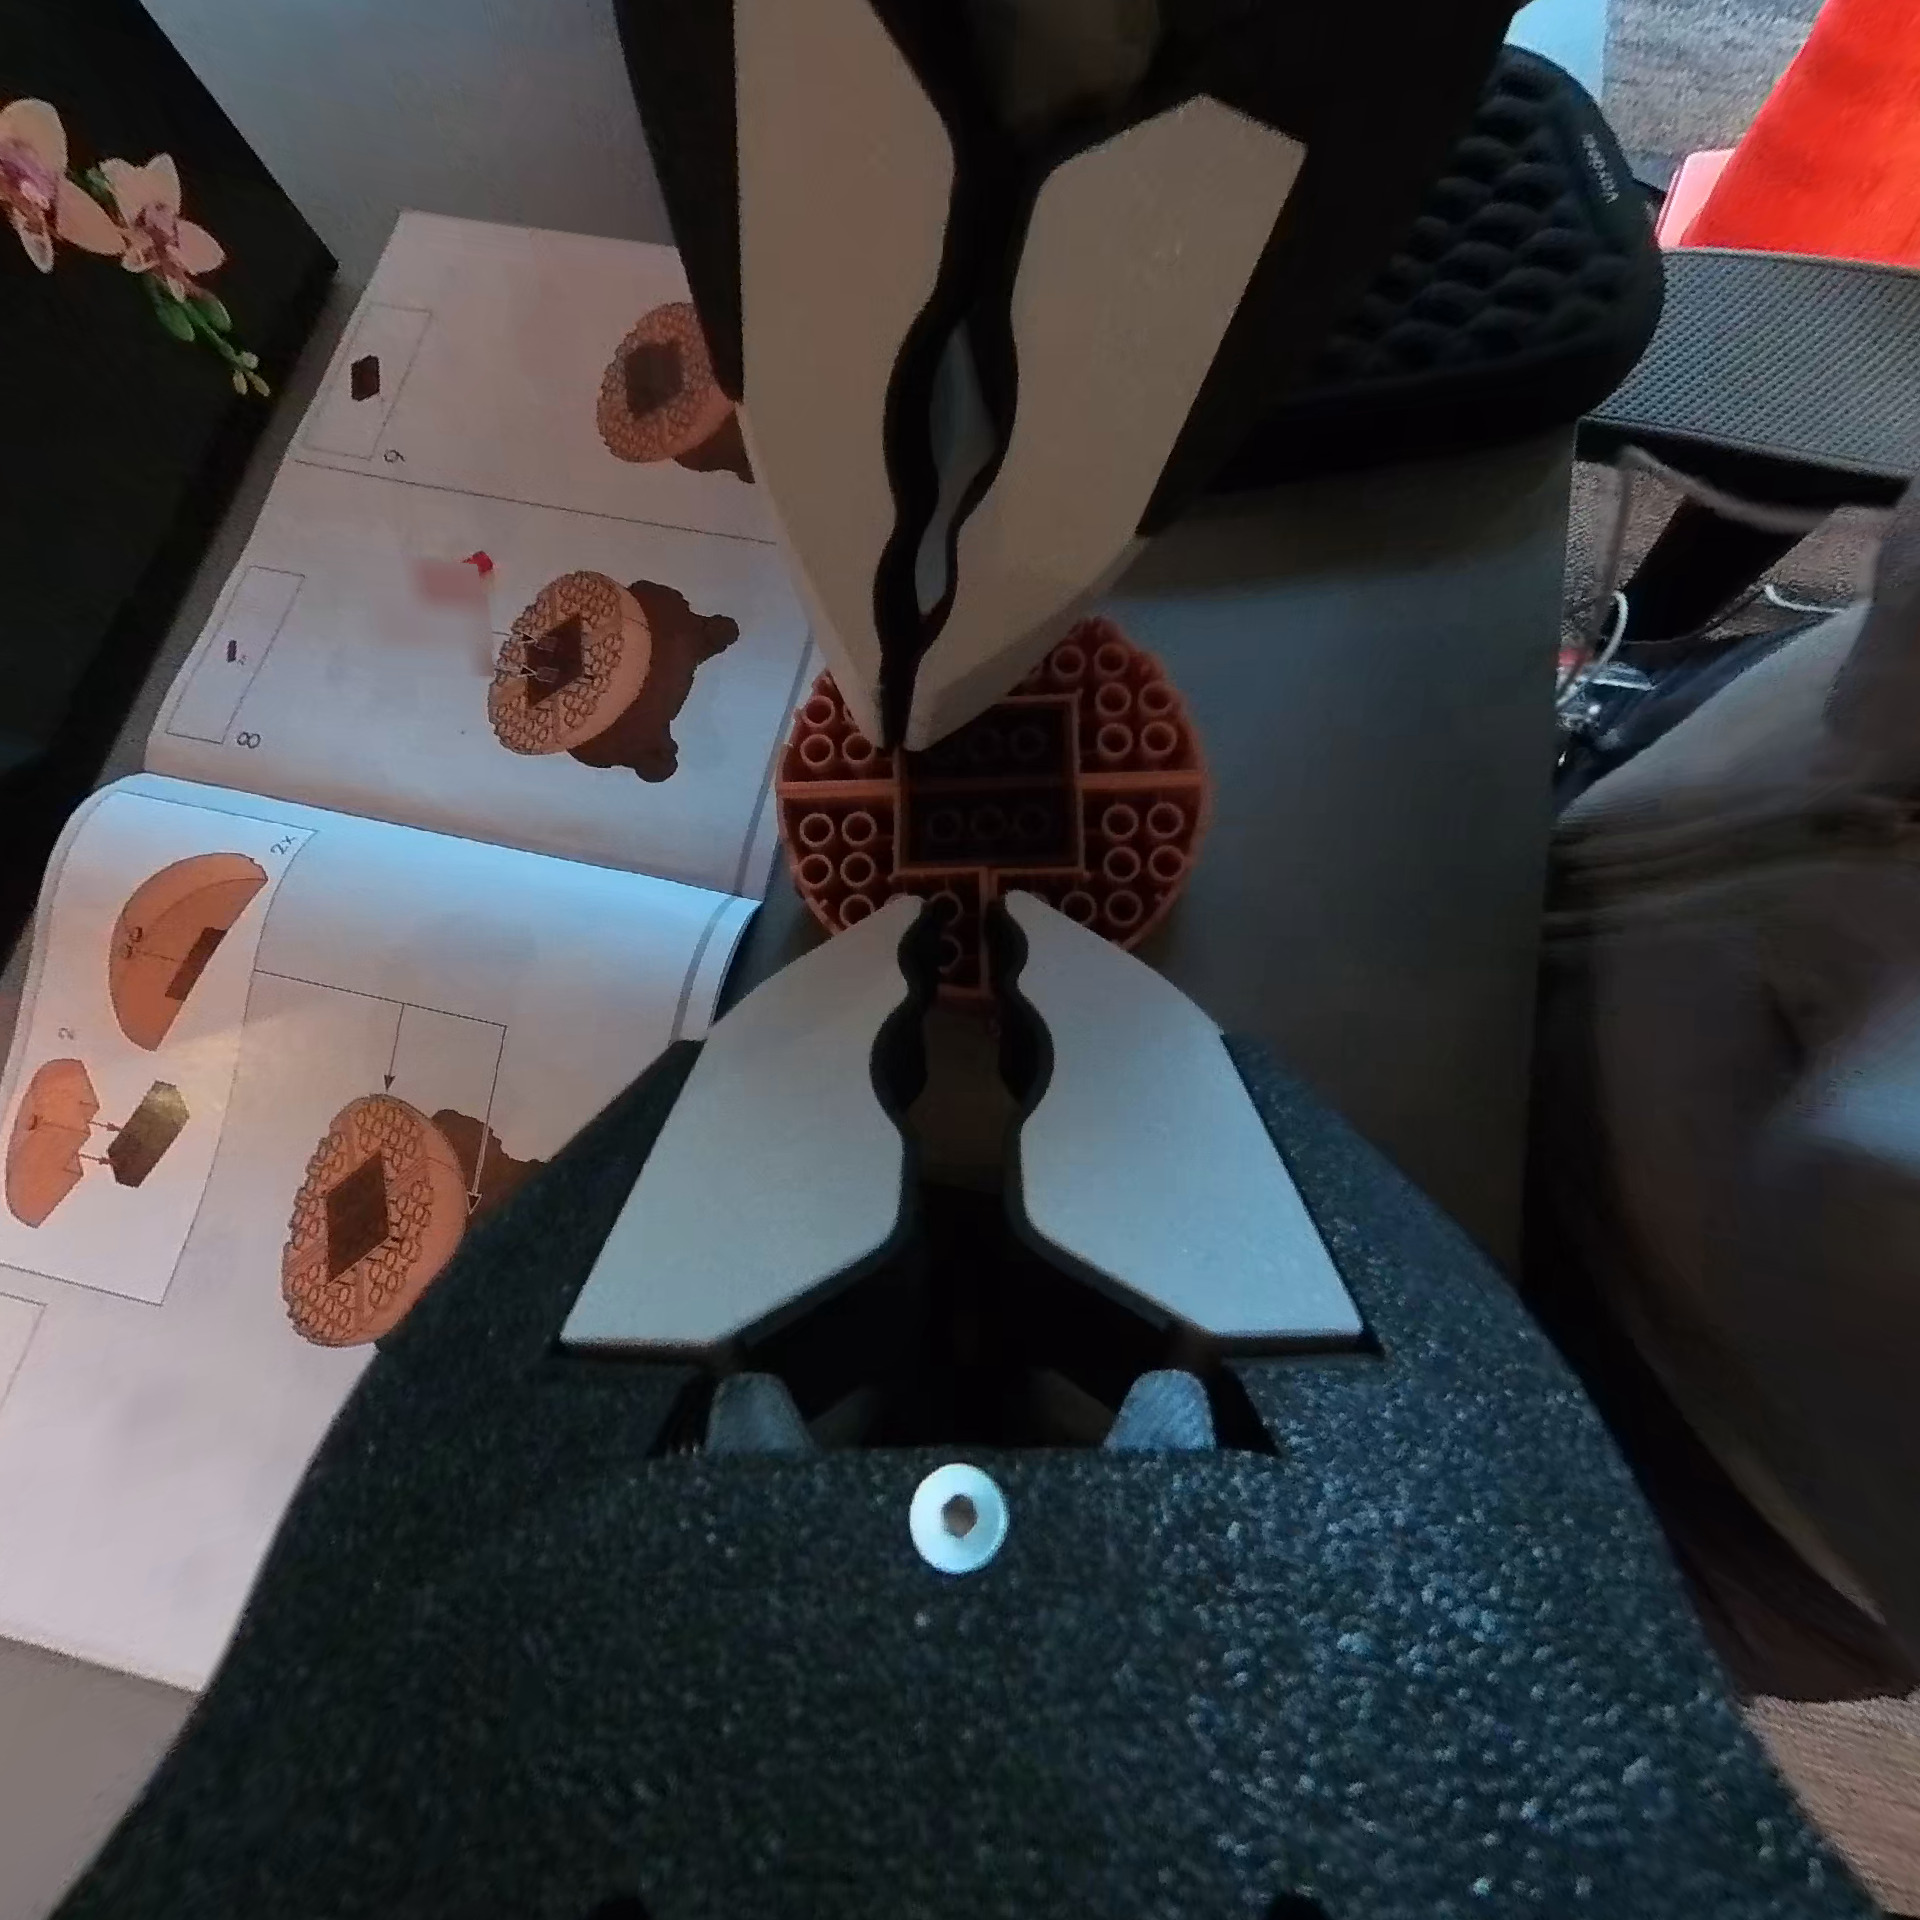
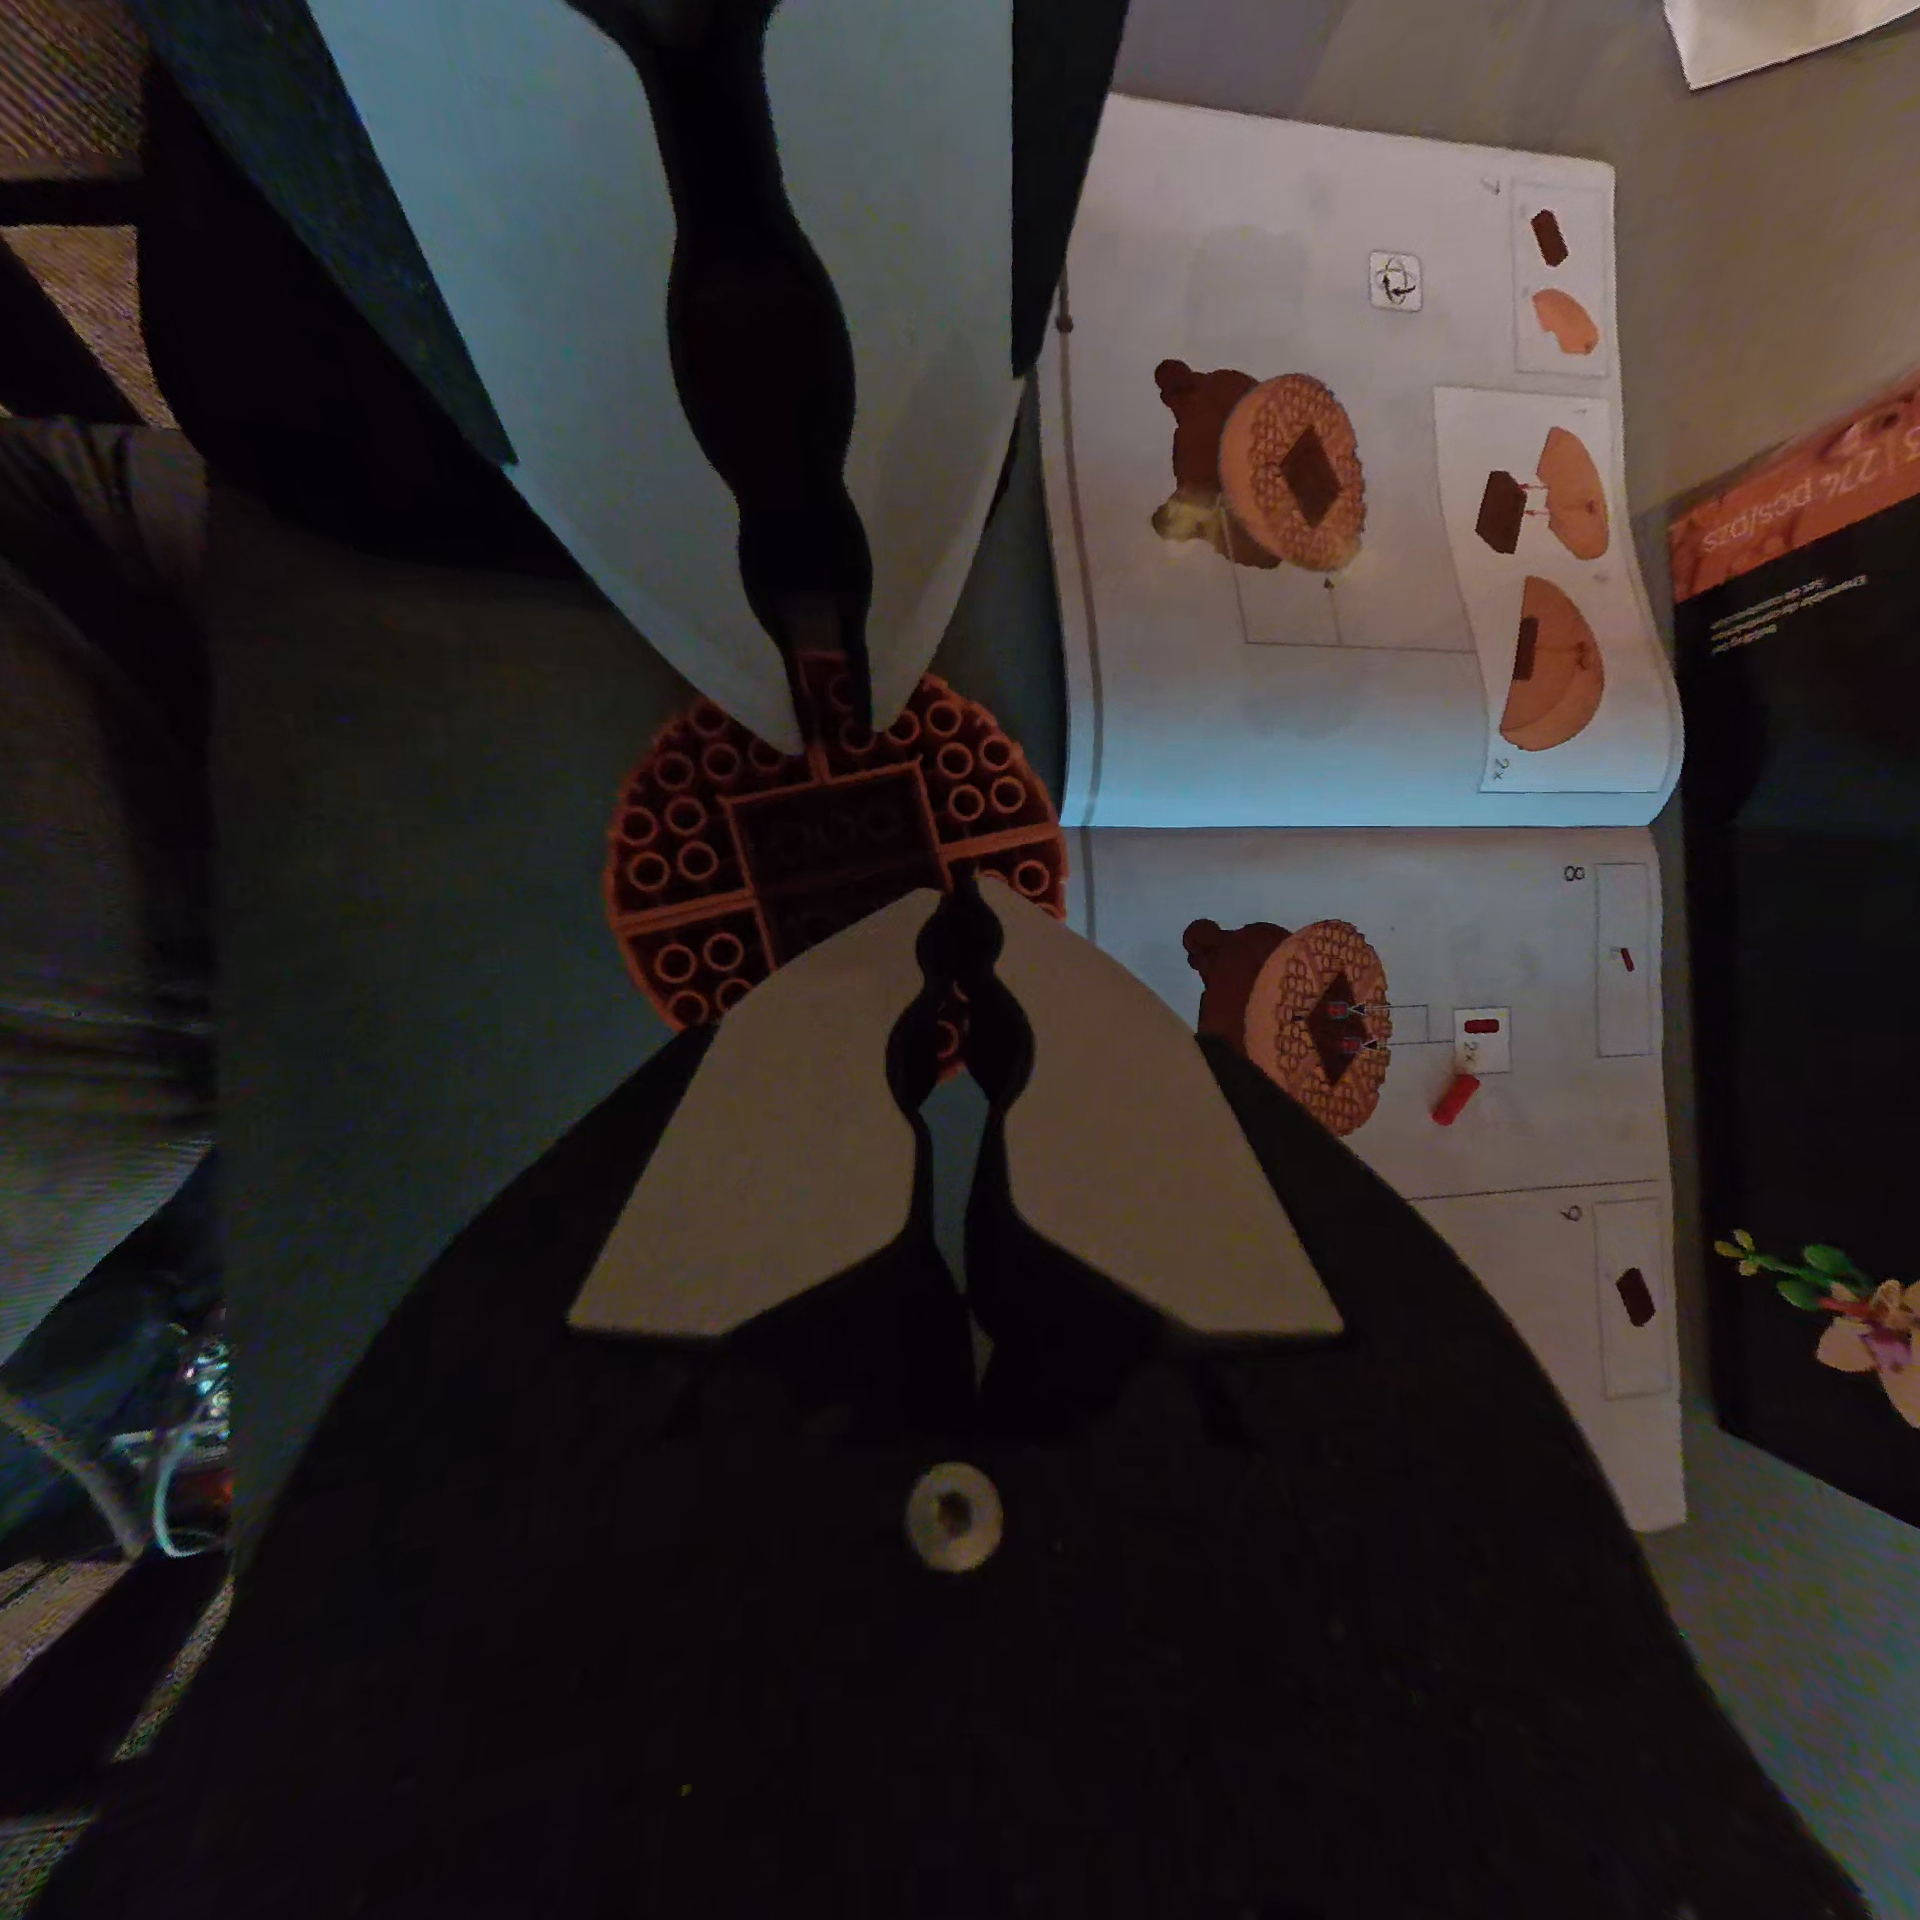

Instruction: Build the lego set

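The round brick piece [image 1: 992, 800] lies on the table [image 1: 1351, 727], between the two grippers. The left gripper [image 1: 961, 914] is at its near edge, the right gripper [image 1: 902, 732] at its far edge. The open booklet [image 1: 436, 644] lies just left of the piece, and the box [image 1: 125, 343] is beyond the booklet.

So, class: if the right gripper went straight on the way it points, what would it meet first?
Probably the round orange brick disc, already at the tips of the right gripper; beyond it, the left gripper. Depth is hard to judge.
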`<state>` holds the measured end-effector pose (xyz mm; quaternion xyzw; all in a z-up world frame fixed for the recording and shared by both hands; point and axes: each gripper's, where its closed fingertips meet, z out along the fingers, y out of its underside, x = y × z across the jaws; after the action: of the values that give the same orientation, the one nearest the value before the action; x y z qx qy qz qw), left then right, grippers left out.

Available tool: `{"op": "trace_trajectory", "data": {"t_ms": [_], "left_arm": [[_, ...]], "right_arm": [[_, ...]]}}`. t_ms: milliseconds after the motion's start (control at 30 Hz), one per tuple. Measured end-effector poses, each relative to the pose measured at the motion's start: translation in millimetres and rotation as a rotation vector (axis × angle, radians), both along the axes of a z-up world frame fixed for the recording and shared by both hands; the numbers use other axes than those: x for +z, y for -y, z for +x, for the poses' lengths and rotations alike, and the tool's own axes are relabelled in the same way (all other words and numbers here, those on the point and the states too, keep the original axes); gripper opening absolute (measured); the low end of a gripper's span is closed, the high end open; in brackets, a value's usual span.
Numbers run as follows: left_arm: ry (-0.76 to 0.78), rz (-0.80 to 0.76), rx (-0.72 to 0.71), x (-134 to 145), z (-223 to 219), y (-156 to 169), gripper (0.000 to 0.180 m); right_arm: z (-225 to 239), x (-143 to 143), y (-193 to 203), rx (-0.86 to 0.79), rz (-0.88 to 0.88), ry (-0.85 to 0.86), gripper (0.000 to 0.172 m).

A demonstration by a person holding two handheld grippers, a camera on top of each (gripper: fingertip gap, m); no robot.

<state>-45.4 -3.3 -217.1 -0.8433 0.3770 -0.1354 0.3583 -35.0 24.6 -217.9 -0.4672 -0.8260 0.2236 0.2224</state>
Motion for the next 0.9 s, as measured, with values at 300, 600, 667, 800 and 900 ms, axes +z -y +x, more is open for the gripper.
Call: {"op": "trace_trajectory", "data": {"t_ms": [300, 600, 667, 800, 900], "left_arm": [[-0.048, -0.038, -0.001, -0.2, 0.2, 0.5, 0.009], [-0.085, -0.055, -0.020, -0.2, 0.1, 0.6, 0.009], [-0.077, -0.050, -0.012, -0.1, 0.0, 1.0, 0.009], [-0.060, 0.002, 0.032, 1.8, -1.3, -0.2, 0.012], [0.026, 0.080, 0.090, 17.4, -2.0, -1.9, 0.032]], "right_arm": [[-0.1, -0.3, 0.4, 0.018, 0.002, 0.023, 0.000], [-0.4, -0.4, 0.4, 0.024, 0.017, 0.037, 0.000], [-0.5, 0.1, 0.1, 0.014, 0.042, 0.019, 0.000], [-0.7, 2.0, -2.7, -0.019, 0.058, -0.055, 0.000], [0.6, 15.5, -20.4, -0.113, 0.126, -0.123, 0.000]]}}
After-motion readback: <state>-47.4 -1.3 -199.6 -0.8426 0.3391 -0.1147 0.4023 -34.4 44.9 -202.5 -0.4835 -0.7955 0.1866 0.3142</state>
